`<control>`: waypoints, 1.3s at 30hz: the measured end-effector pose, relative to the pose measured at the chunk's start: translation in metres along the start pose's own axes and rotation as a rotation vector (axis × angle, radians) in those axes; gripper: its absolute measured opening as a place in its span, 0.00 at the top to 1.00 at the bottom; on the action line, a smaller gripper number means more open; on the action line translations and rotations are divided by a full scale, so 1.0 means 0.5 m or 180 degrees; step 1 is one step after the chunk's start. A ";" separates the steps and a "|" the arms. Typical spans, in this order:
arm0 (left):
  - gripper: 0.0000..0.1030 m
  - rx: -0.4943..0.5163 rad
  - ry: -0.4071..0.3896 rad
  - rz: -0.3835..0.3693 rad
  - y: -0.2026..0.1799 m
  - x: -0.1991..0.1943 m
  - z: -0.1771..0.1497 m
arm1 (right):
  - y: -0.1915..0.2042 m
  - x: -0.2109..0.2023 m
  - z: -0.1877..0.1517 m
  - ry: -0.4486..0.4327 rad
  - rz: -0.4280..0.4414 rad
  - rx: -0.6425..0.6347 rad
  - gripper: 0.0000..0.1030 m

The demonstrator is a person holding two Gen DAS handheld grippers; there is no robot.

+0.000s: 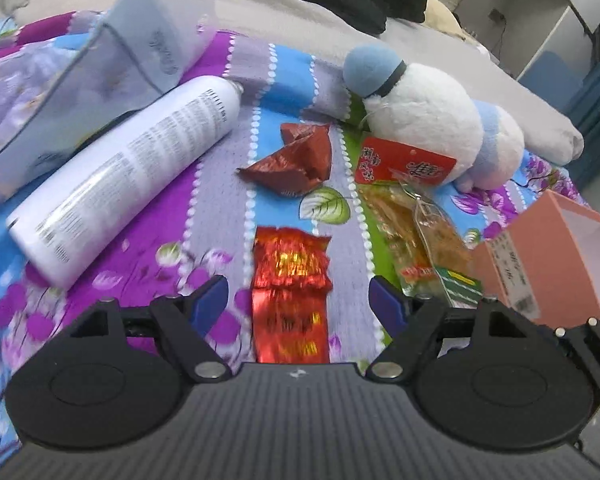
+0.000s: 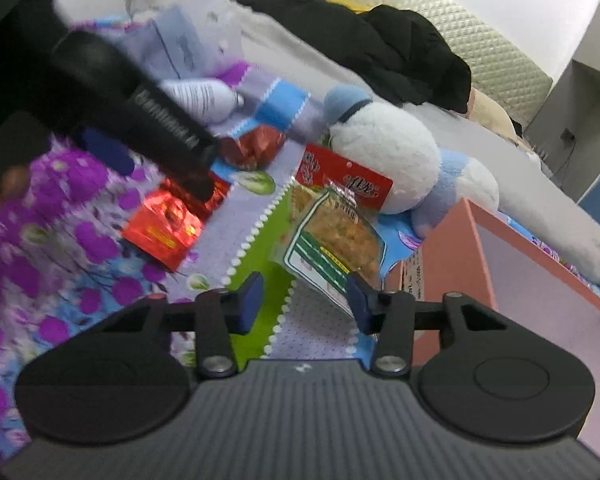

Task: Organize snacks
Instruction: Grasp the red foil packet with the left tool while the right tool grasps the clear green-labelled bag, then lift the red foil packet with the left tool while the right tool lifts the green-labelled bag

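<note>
Hovering over a flowered bedspread (image 1: 204,208), both tongs stand apart with nothing clamped.

Left tongs (image 1: 298,300) gape on either side of a shiny red foil packet (image 1: 290,288) that lies flat on the bed, their blue pads clear of it. Beyond it sit a crumpled red wrapper (image 1: 296,164), a white spray can (image 1: 128,172) lying on its side, and a white-and-blue plush toy (image 1: 424,112). Right tongs (image 2: 304,300) are partly spread, with green bedspread showing between the pads; the clear snack bag (image 2: 336,240) with orange pieces reaches just beside the right-hand pad, though contact cannot be told. An open pink box (image 2: 452,248) stands just right of that bag. A red-labelled snack pack (image 2: 342,178) lies against the plush toy.
</note>
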State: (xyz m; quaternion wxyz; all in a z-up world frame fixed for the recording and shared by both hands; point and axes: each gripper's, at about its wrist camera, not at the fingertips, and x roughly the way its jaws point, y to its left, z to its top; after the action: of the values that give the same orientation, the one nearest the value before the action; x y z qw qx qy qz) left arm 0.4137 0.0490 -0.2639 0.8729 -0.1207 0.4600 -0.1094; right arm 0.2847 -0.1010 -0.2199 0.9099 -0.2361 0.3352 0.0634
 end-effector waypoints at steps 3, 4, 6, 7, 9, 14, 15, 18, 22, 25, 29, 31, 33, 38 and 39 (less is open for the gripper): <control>0.22 0.0070 0.0023 0.0049 -0.007 0.033 0.008 | 0.012 0.028 -0.003 0.0036 -0.0037 -0.0145 0.60; 0.22 0.0107 0.0028 0.0085 -0.011 0.042 0.008 | 0.017 0.035 -0.004 0.0030 -0.0071 -0.0202 0.65; 0.23 0.0173 0.0044 0.0124 -0.019 0.060 0.008 | 0.024 0.052 -0.005 0.0049 -0.0121 -0.0308 0.72; 0.23 0.0191 0.0052 0.0154 -0.023 0.066 0.007 | 0.027 0.058 -0.006 0.0055 -0.0147 -0.0345 0.77; 0.25 0.0291 0.0038 0.0225 -0.034 0.072 0.007 | 0.031 0.067 -0.008 0.0060 -0.0184 -0.0392 0.78; 0.44 0.0446 0.0049 0.0366 -0.045 0.072 0.006 | 0.033 0.064 -0.009 0.0033 -0.0273 -0.0399 0.94; 0.44 0.0426 0.0053 0.0333 -0.042 0.068 0.006 | 0.034 0.062 -0.009 0.0035 -0.0276 -0.0397 0.95; 0.45 0.0372 0.0061 0.0255 -0.036 0.046 0.000 | 0.037 0.046 -0.008 0.0021 -0.0273 -0.0420 0.96; 0.45 0.0303 0.0016 0.0216 -0.038 -0.004 -0.015 | 0.043 0.013 -0.015 0.0003 -0.0247 -0.0471 0.97; 0.45 0.0229 -0.0014 0.0191 -0.041 -0.053 -0.034 | 0.052 -0.019 -0.027 0.0002 -0.0221 -0.0508 0.97; 0.45 0.0162 -0.0041 0.0161 -0.048 -0.121 -0.071 | 0.066 -0.071 -0.050 0.0025 -0.0161 -0.0548 0.97; 0.45 0.0118 -0.0036 0.0159 -0.051 -0.156 -0.094 | 0.077 -0.105 -0.066 0.0044 -0.0110 -0.0579 0.97; 0.45 0.0094 -0.0034 0.0154 -0.054 -0.190 -0.119 | 0.087 -0.137 -0.082 0.0051 -0.0091 -0.0630 0.97; 0.45 0.0076 -0.0010 0.0227 -0.062 -0.264 -0.190 | 0.111 -0.219 -0.122 0.0052 0.0014 -0.0634 0.97; 0.45 0.0067 -0.0003 0.0232 -0.063 -0.277 -0.204 | 0.115 -0.237 -0.132 0.0055 0.0059 -0.0617 0.97</control>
State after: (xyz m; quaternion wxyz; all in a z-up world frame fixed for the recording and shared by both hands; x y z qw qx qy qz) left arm 0.2499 0.0500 -0.2024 0.8777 -0.0947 0.4626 -0.0823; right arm 0.1399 -0.0763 -0.2100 0.8792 -0.3206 0.3374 0.1019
